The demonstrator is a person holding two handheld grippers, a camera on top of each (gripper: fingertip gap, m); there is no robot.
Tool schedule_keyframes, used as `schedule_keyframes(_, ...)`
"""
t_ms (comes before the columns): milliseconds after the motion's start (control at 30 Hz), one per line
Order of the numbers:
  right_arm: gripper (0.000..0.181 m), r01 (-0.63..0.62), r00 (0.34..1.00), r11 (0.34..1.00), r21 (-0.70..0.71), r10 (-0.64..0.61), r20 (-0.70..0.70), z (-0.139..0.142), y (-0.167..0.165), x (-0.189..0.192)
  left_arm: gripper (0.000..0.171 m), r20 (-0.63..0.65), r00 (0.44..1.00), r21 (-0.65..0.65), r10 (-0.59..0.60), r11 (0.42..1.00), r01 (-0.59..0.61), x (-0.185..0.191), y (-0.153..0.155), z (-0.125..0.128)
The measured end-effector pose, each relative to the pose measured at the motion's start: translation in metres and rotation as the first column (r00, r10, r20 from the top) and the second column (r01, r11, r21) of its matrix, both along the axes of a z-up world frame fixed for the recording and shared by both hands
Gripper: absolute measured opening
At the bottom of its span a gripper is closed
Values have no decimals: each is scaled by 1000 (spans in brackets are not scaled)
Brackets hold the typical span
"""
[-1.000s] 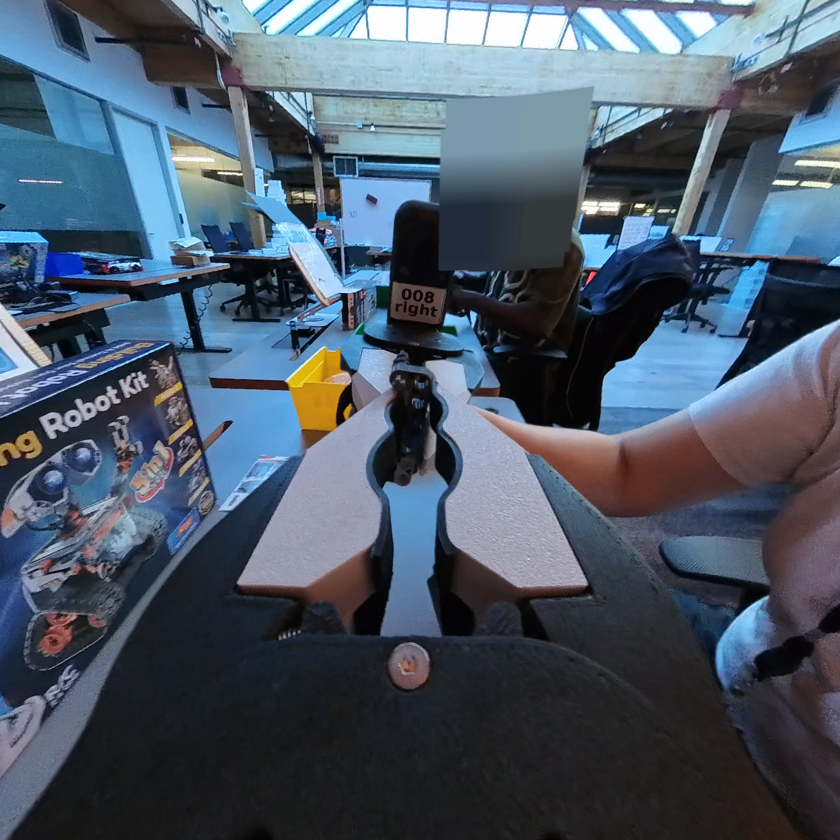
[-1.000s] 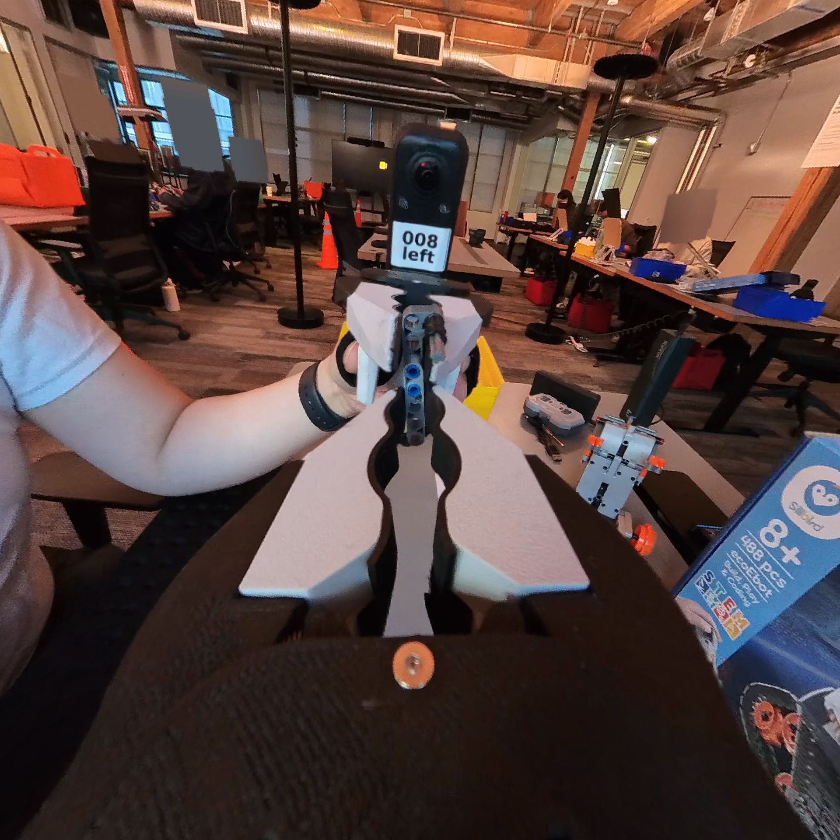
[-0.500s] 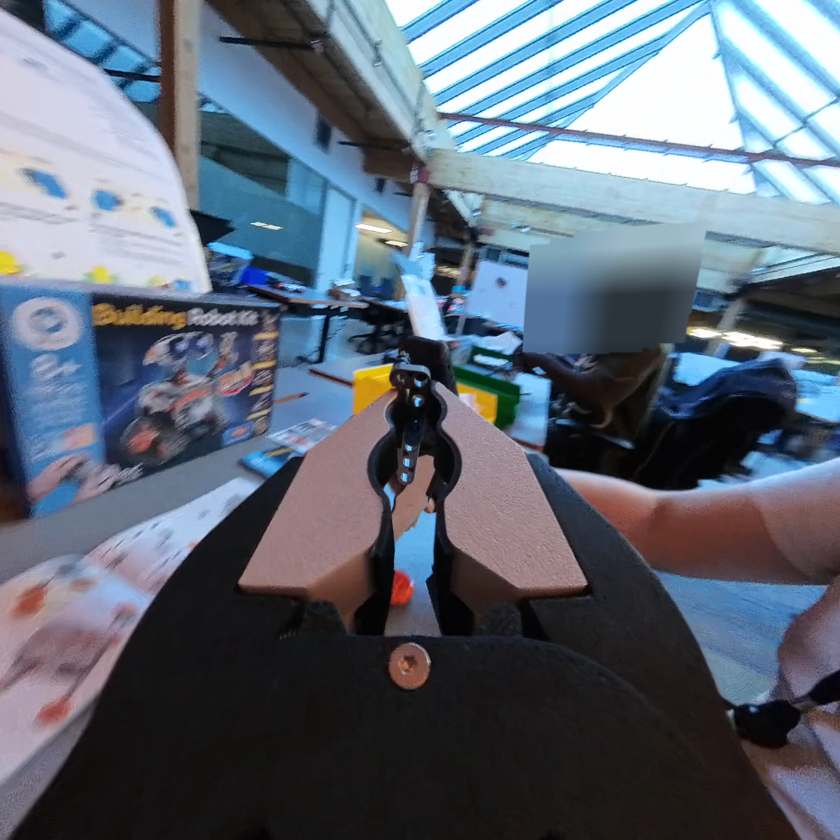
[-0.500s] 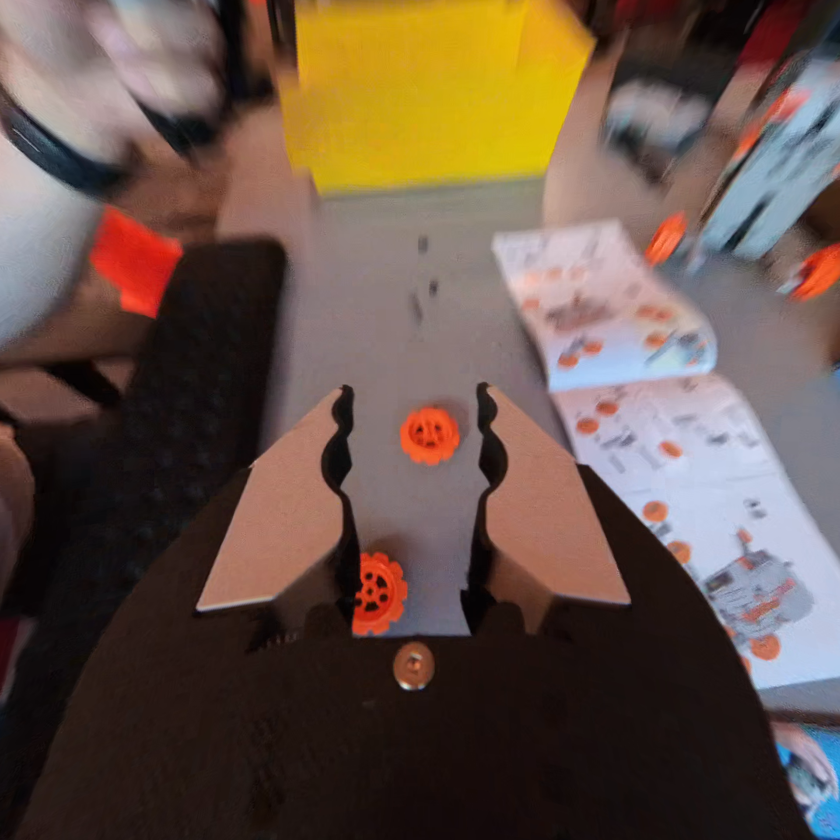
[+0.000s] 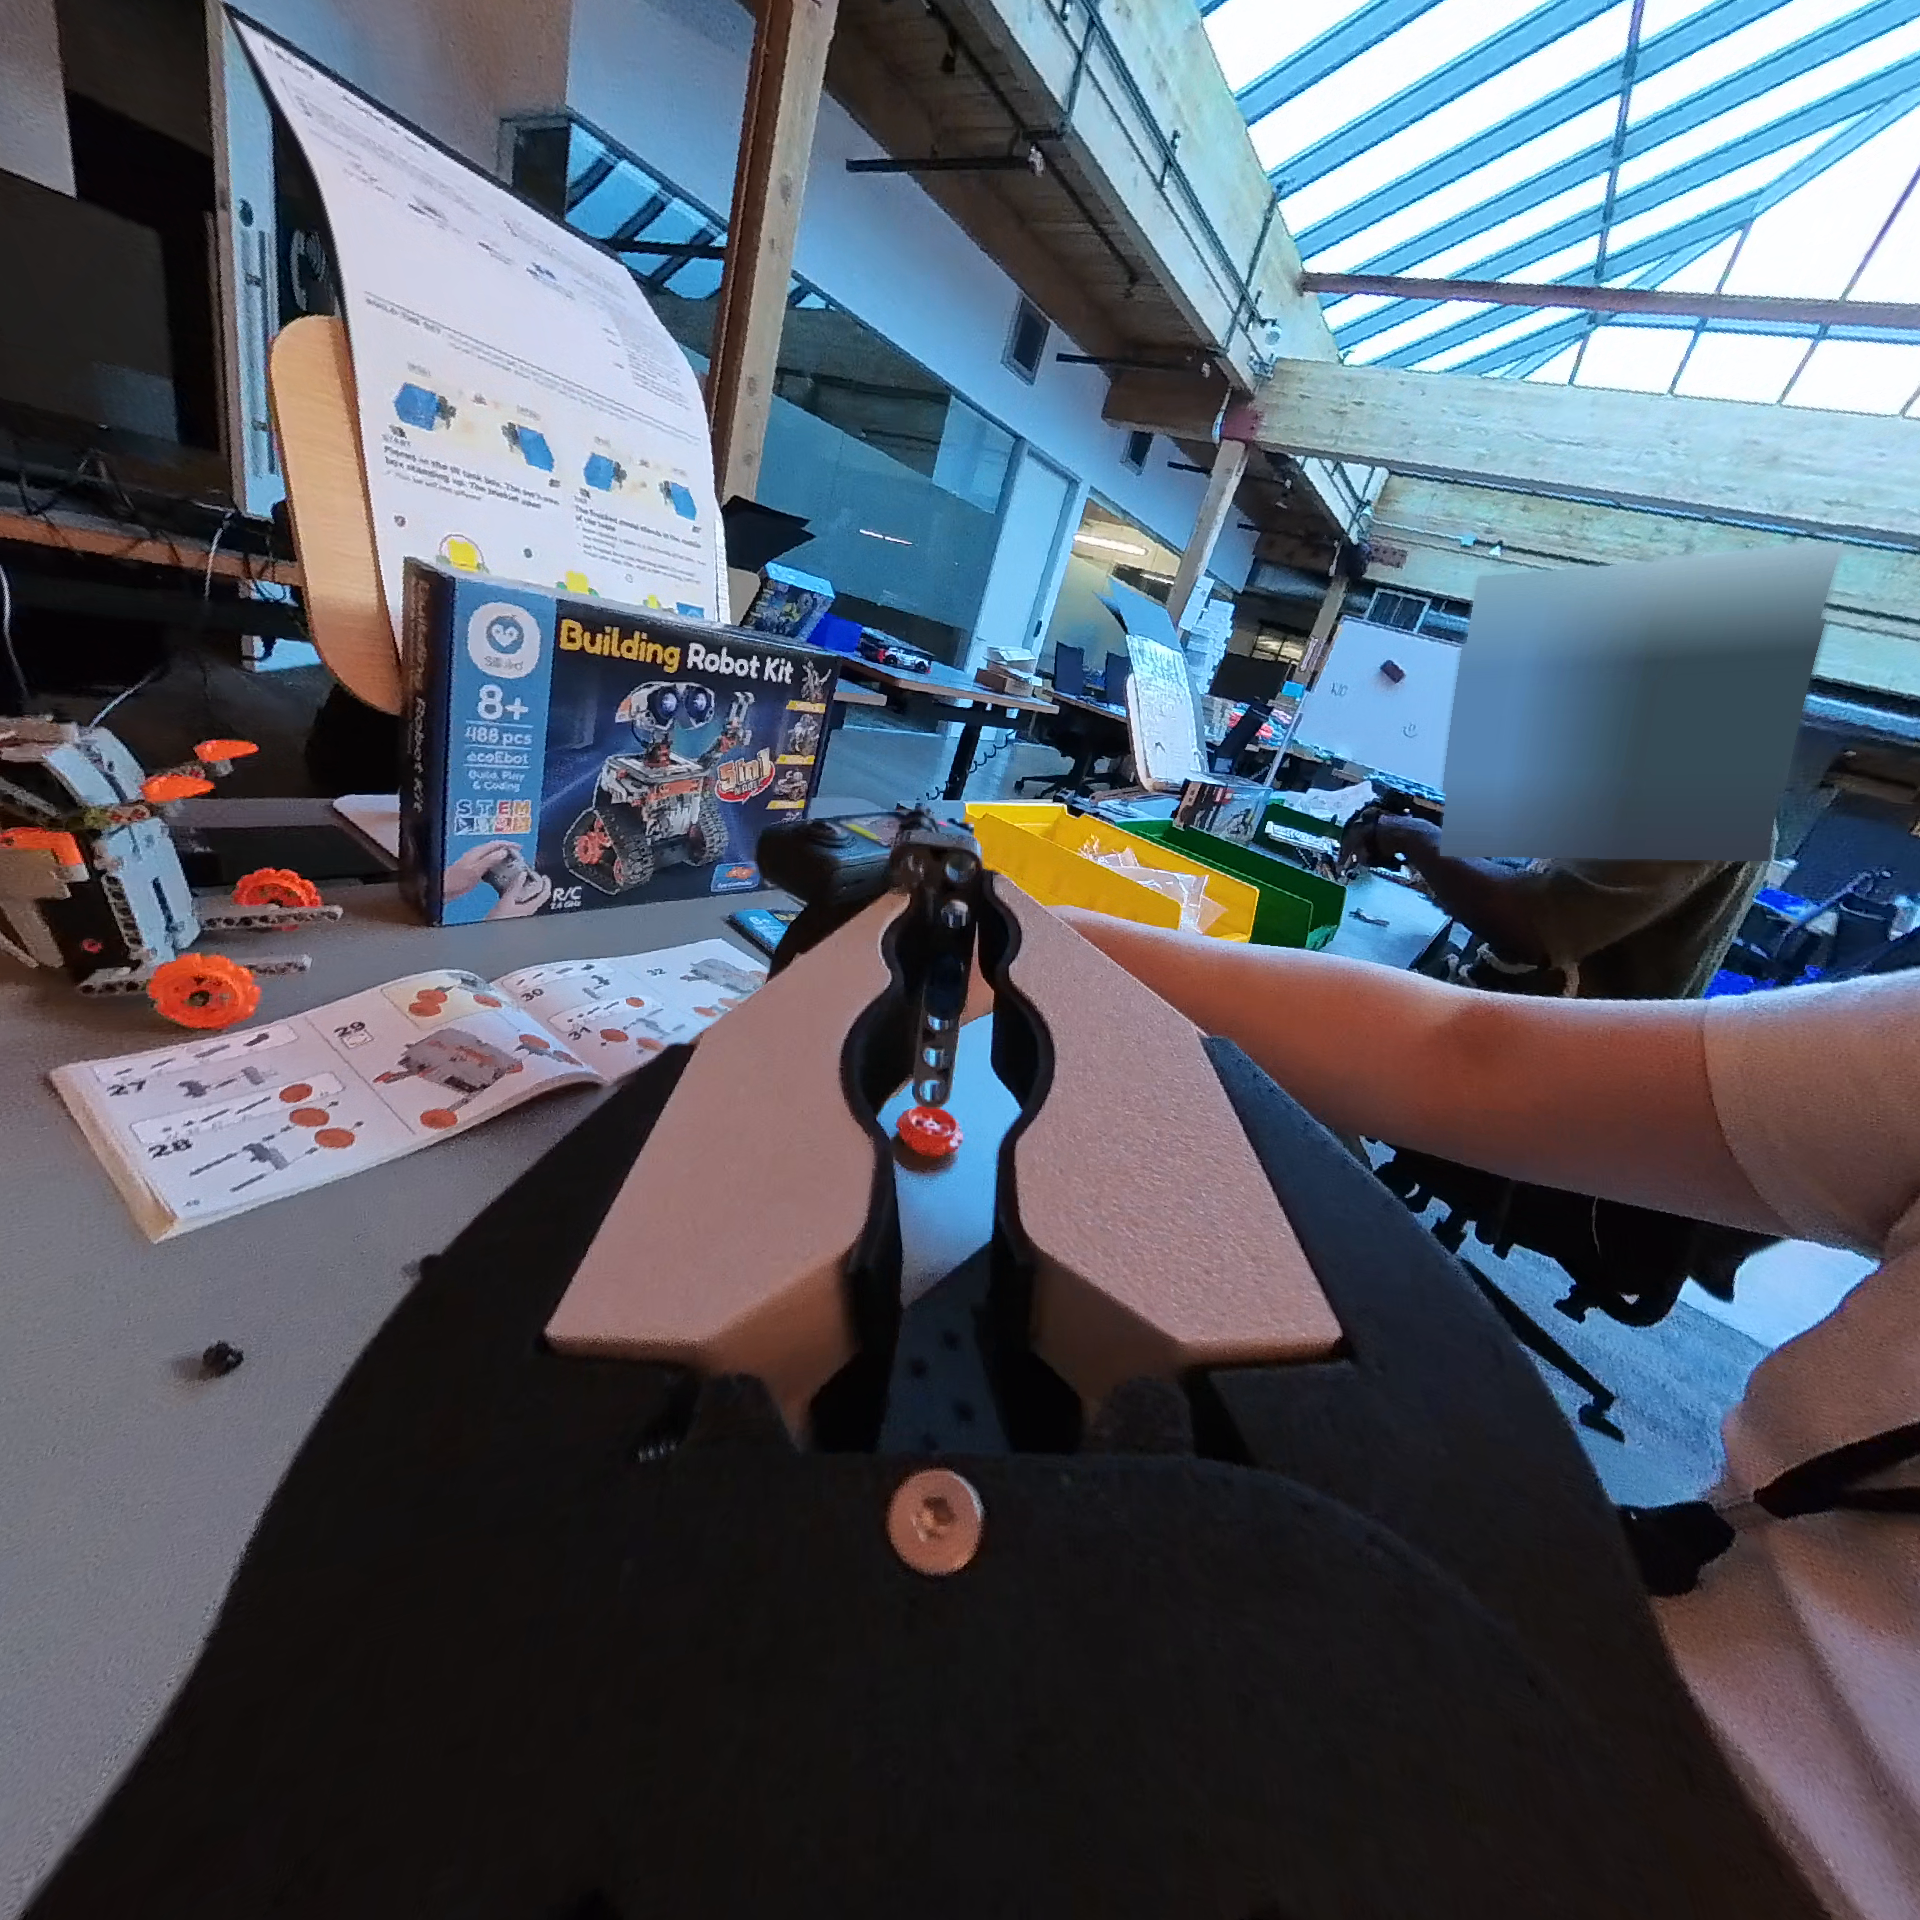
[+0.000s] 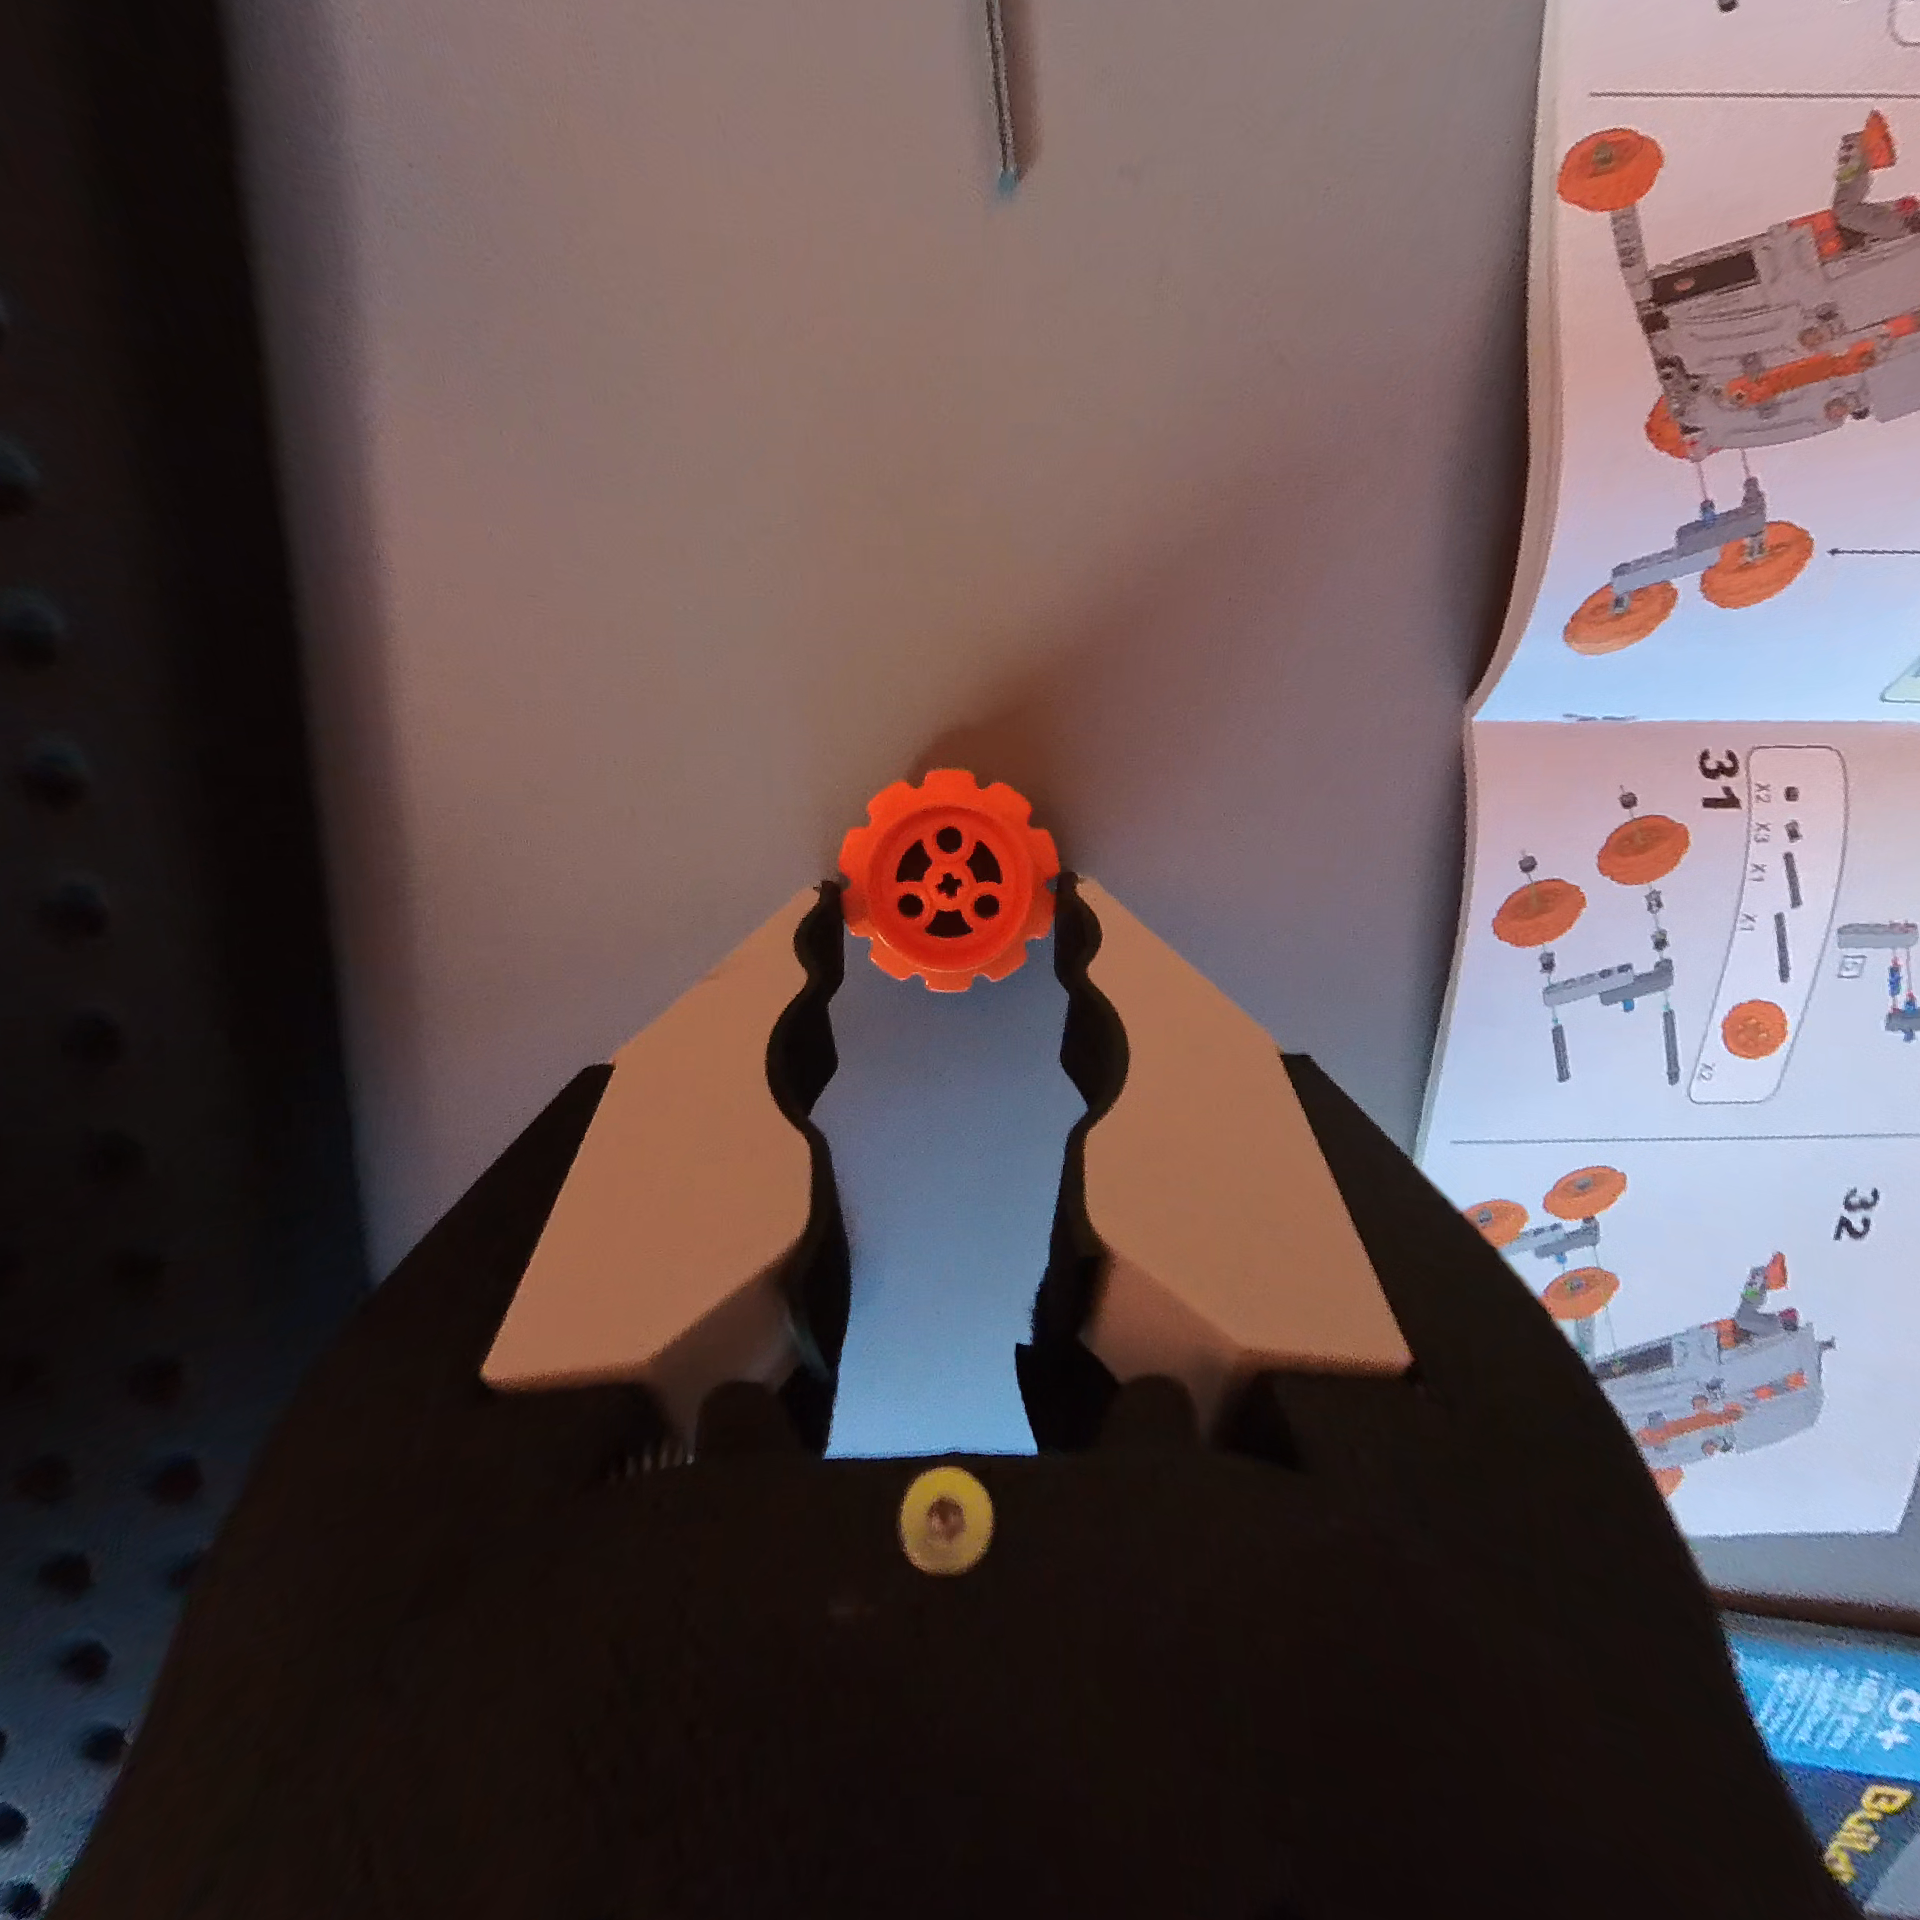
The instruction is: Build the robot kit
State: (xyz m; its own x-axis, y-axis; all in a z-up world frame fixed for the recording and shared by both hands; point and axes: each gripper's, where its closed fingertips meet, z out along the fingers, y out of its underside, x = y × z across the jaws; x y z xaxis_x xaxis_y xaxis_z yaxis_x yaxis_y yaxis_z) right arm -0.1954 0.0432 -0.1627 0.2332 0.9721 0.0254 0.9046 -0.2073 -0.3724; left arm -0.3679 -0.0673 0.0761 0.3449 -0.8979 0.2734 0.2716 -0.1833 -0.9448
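My left gripper (image 5: 940, 904) is shut on a dark beam with holes (image 5: 938, 997), held upright in the air above the grey table (image 5: 208, 1455). My right gripper (image 6: 948, 891) points down at the table. Its two pads (image 6: 826, 914) press on the sides of an orange toothed wheel (image 6: 948, 883) that lies flat on the table. In the left wrist view the right gripper's black camera (image 5: 831, 847) and the person's arm (image 5: 1403, 1049) show behind my left fingers. Another orange wheel (image 5: 928, 1130) lies on the table below the beam.
An open instruction booklet (image 5: 416, 1060) lies to the left and shows in the right wrist view (image 6: 1683, 935). A blue kit box (image 5: 623, 748), a partly built robot (image 5: 94, 862), a yellow bin (image 5: 1101, 873) and a green bin (image 5: 1278, 894) stand behind. A small black pin (image 5: 220, 1356) lies loose. Left tips to right tips: about 30 centimetres.
The right gripper let go of the beam both held, swung down to the table, opened wide and closed on the orange wheel. The left gripper kept the beam and turned left.
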Motion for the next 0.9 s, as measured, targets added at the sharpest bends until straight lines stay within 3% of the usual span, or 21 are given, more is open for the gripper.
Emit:
schedule_keyframes(167,40,2,1000,996,85,0,-23,2,-5,12,5,5,1000,-35,1,999,-1,2,5,-4)
schedule_keyframes(300,40,53,999,992,118,-51,-18,2,-6,47,5,1,999,-39,-51,998,51,23,20,3)
schedule_keyframes(433,40,183,982,983,35,-180,-63,1,-6,96,4,-15,991,-4,-135,991,135,56,46,17)
schedule_keyframes(567,40,235,966,970,-57,-240,-95,2,-15,126,4,-5,963,12,-268,963,269,106,68,30)
schedule_keyframes(667,42,248,967,969,-9,-248,-66,3,-15,140,4,-22,941,9,-337,941,337,142,73,33)
schedule_keyframes(700,53,254,964,967,3,-253,-78,5,-17,142,4,-24,936,8,-352,936,352,152,73,34)
schedule_keyframes(800,58,308,946,948,83,-295,-136,15,-21,155,4,-18,919,-2,-394,919,394,172,68,32)
schedule_keyframes(900,60,315,932,935,162,-272,-239,25,-27,157,4,-22,931,-18,-365,931,365,181,83,32)
